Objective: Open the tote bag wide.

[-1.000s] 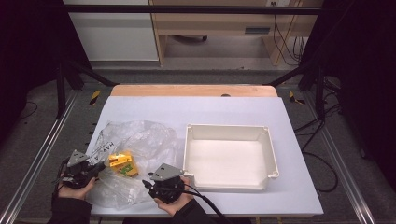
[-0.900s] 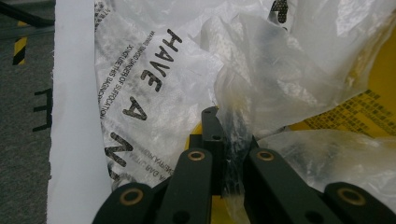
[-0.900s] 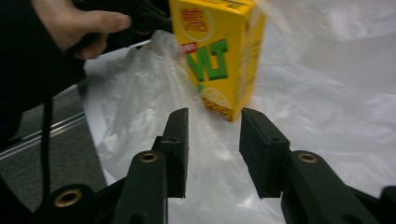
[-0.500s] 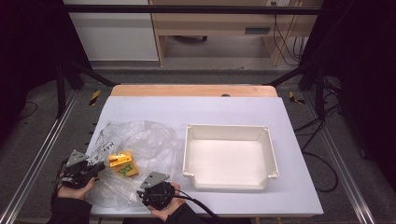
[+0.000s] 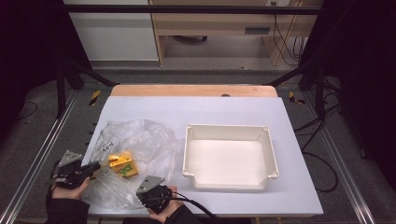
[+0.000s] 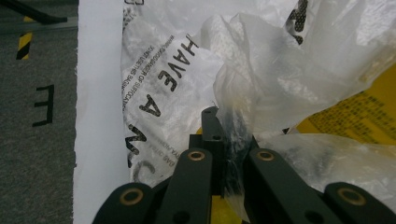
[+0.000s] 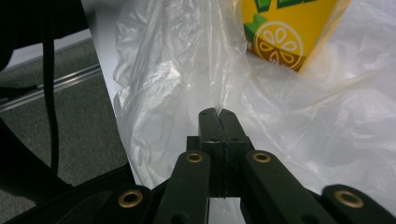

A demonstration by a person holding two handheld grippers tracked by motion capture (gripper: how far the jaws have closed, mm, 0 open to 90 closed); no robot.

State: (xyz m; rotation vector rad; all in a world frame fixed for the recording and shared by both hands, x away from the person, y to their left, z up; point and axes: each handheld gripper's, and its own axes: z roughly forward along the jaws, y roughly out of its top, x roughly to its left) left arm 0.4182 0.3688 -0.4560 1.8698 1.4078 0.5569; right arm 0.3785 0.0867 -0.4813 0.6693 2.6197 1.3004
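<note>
High view shows the right gripper lower now, its jaws just closed on the plastic bag lying on the worktop; the left gripper also pinches it, ready for opening.

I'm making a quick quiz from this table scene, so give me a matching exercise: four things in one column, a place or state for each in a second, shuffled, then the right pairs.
Things:
1. white tray
2. yellow carton
3. left gripper
4. right gripper

Descriptions:
A. lies inside the clear plastic bag
B. sits empty, right of the bag
C. jaws shut on the bag's near edge
D. jaws shut on bag film beside black print

Pairs: 1-B, 2-A, 3-D, 4-C
</note>
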